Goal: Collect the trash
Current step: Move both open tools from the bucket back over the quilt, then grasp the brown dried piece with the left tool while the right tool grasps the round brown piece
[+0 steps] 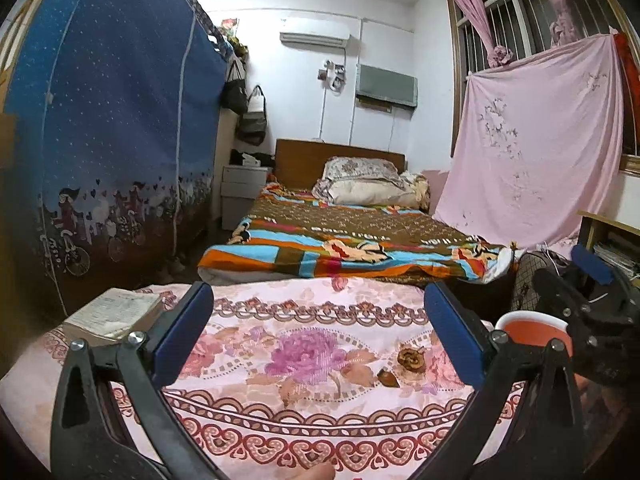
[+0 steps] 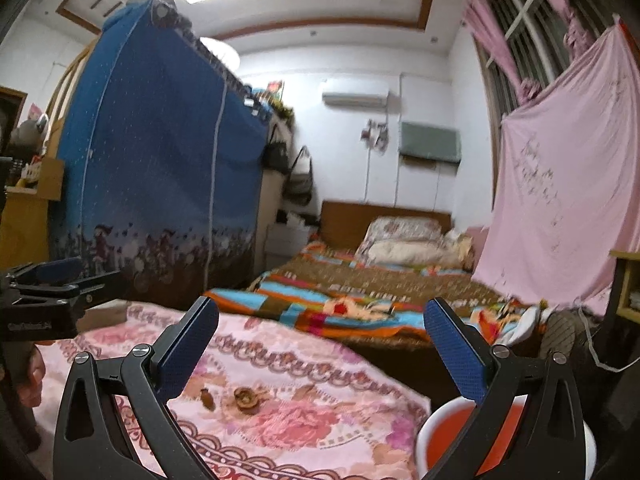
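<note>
On the table draped in a pink floral-patterned cloth (image 1: pixel 304 364), two bits of trash lie toward the right side: a crumpled brown dried husk, roundish and ragged (image 1: pixel 409 357), and just beside it a smaller dark brown shell-like scrap (image 1: pixel 387 378). Past the table's right edge sits a round bin with a white rim and an orange inside (image 2: pixel 452 436), seemingly where they belong. A worn paper book (image 1: pixel 116 314) rests at the far left corner.

The left gripper (image 1: pixel 318 334) hangs over the cloth with its blue-padded jaws spread wide and nothing between them. The right gripper (image 2: pixel 320 348) is likewise spread and empty, held nearer the bin.

Both scraps look featherlight, dry and brittle; I'd guess a hard squeeze would crumble them. They lie low on soft fabric, so the pads may snag the cloth. Taking the husk across its widest part, coming straight down with a gentle close, seems best; the small scrap would need a precise pinch.
</note>
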### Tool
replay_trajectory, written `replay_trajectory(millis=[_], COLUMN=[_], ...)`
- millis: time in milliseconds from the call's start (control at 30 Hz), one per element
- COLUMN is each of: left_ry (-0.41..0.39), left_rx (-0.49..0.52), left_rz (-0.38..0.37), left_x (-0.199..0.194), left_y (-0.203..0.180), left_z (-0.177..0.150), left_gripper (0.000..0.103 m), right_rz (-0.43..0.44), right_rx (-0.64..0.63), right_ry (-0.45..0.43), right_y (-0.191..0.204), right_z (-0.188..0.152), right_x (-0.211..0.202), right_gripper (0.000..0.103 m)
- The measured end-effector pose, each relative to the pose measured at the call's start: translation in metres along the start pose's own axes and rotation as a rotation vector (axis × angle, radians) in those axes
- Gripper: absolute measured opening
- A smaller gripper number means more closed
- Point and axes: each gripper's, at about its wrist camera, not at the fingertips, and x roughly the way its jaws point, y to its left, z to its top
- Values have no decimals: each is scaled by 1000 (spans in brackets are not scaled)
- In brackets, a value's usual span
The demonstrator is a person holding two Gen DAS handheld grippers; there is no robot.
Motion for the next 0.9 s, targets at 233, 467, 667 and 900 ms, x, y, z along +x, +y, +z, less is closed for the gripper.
replay_trajectory(millis=[233, 467, 667, 900], left_ry=[108, 288, 394, 516], left_rx=[-4, 25, 61, 100], left_rz=[-48, -137, -182, -247], left_x=[19, 48, 64, 81], left_y=[-2, -13, -23, -36], left_z=[-4, -14, -23, -33], left_gripper=[86, 61, 43, 26], right_rz=[38, 78, 121, 171], right_rx=[73, 85, 73, 111], right_ry=[154, 258, 372, 443], right_y=[-13, -12, -7, -11], right_z=[-10, -16, -24, -30], right_x=[28, 45, 66, 77], right_gripper=[103, 80, 67, 49])
